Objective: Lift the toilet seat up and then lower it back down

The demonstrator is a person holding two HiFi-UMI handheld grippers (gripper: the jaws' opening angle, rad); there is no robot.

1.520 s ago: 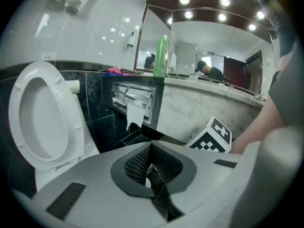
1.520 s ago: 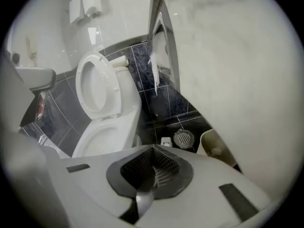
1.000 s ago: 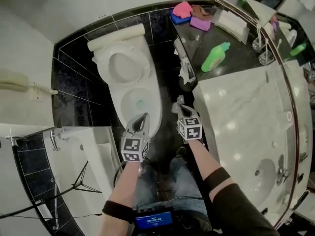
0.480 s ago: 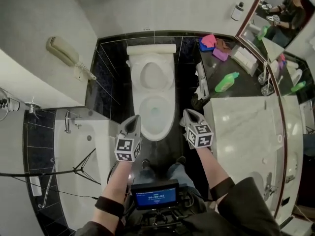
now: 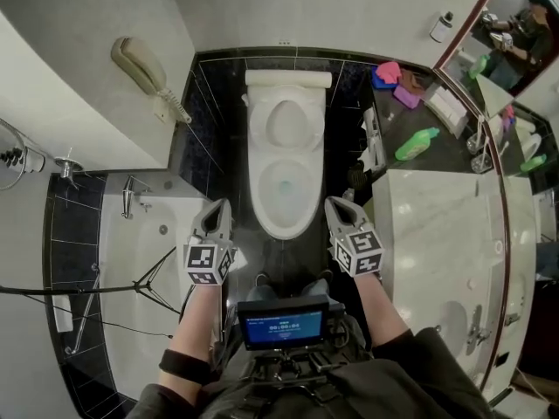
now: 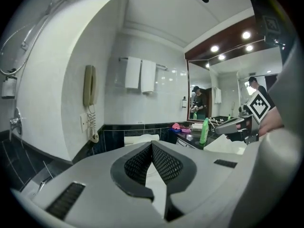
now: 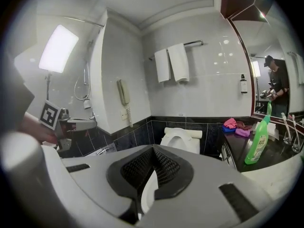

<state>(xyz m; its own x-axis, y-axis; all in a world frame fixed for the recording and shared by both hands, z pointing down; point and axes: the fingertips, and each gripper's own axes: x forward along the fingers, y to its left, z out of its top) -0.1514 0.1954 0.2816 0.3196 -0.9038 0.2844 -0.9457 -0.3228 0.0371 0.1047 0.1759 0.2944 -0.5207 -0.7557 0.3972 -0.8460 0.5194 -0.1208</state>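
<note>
Both tools are idle. The left gripper [image 5: 216, 206] has its jaws pressed together with nothing between the pads, as its own view confirms. The right gripper [image 5: 336, 203] reads the same: jaws closed tip to tip and empty.

We find the toilet seat [image 5: 260, 129] raised, leaning back against the cistern [image 5: 288, 78] at the far wall. It lies ahead of both grippers and well apart from them, on the line running between the two. The open bowl [image 5: 284, 223] sits nearer. The left gripper is off the left side of the bowl's front rim and the right gripper off its right side, and neither touches it. In the right gripper view the upright seat shows just above the closed jaw tips.

Surface: black tiled floor [image 5: 218, 129] around the toilet, with black tile skirting below white walls.

Room: a white bathtub [image 5: 131, 260] on our left and a wall phone [image 5: 140, 64] above it. On the right, a pale marble counter [image 5: 437, 225] with a sink [image 5: 454, 321], a green bottle [image 5: 417, 144] lying on a dark shelf, and a mirror [image 5: 515, 33]. Two white towels [image 7: 173, 63] hang above the toilet.
</note>
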